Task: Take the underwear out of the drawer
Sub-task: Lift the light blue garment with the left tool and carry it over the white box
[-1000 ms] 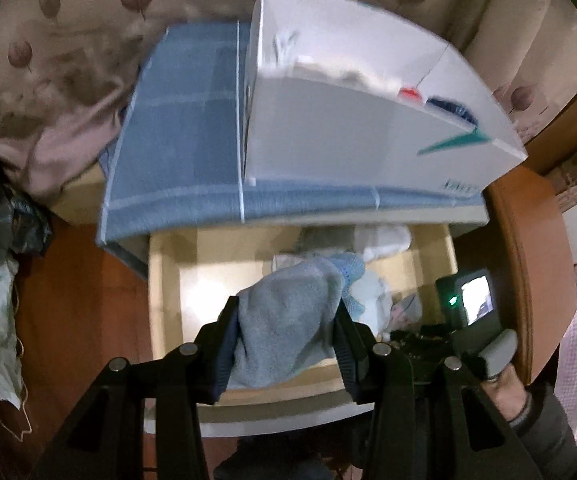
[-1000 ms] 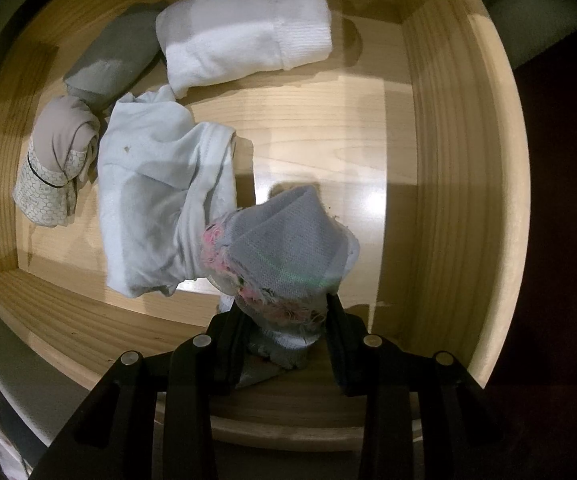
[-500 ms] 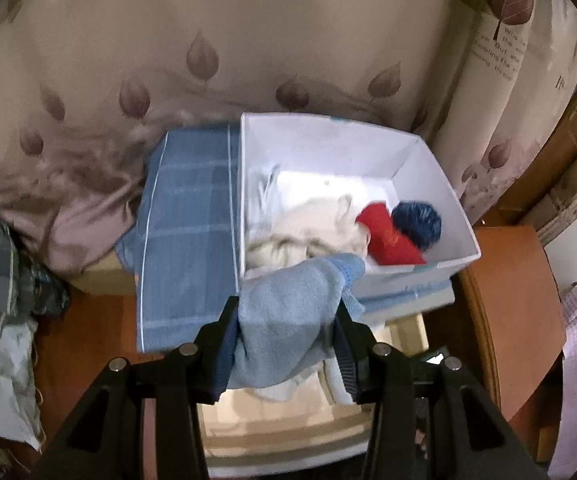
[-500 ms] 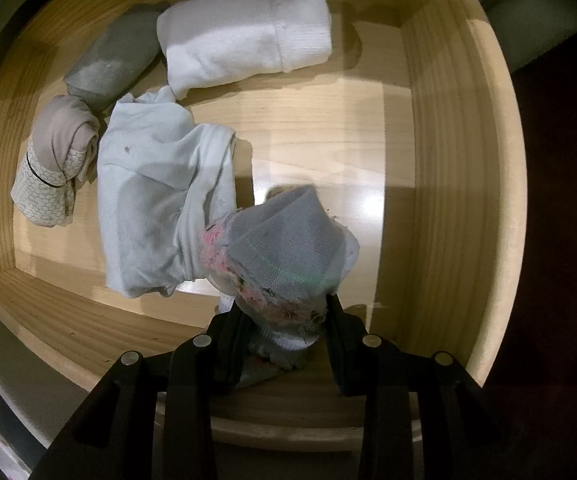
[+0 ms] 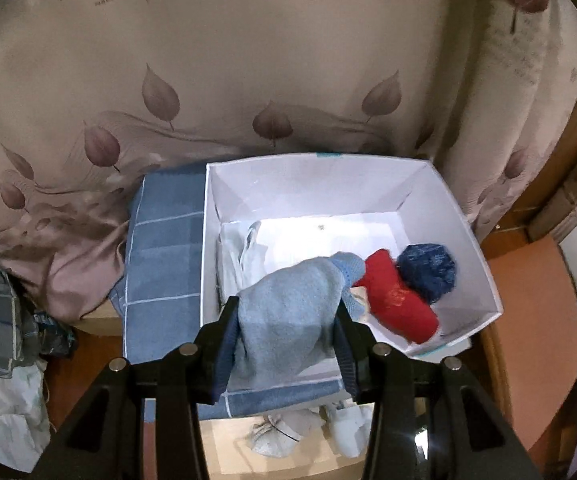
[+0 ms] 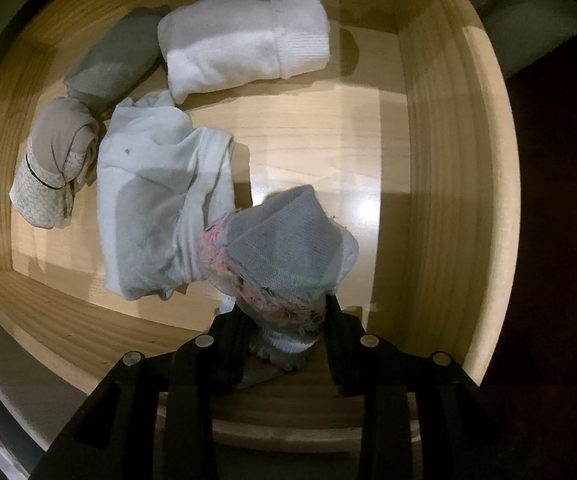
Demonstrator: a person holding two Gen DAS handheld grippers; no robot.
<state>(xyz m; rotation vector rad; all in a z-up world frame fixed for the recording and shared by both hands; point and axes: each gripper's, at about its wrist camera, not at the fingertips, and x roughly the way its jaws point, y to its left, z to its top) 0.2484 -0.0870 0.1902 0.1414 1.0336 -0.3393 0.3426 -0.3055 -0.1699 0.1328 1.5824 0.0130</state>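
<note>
A: Left tongs (image 5: 286, 326) clamped on a pale blue garment (image 5: 284, 320), held above the near edge of the white box (image 5: 484, 268). Inside the box: a red bundle (image 5: 398, 306) at four o'clock from the garment's top, a dark blue ball (image 5: 428, 272) touching it at its two o'clock, white cloth (image 5: 240, 256) on the nine o'clock side.

B: And under the box?

A: A blue checked cloth (image 5: 164, 248), spread to nine o'clock. Leaf-printed curtain (image 5: 248, 80) behind, at twelve.

B: Right tongs?

A: Right tongs (image 6: 282, 328) pinched on a grey garment with frayed pink trim (image 6: 288, 256), pointing down into the wooden drawer (image 6: 440, 184). Hard to say whether lifted clear of the drawer floor. Left in the drawer: a light blue piece (image 6: 152, 200) touching the grey one at nine o'clock, a beige mesh roll (image 6: 54, 172) further toward nine, a dark grey roll (image 6: 116, 60) at eleven, a white roll (image 6: 244, 52) at twelve.
</note>
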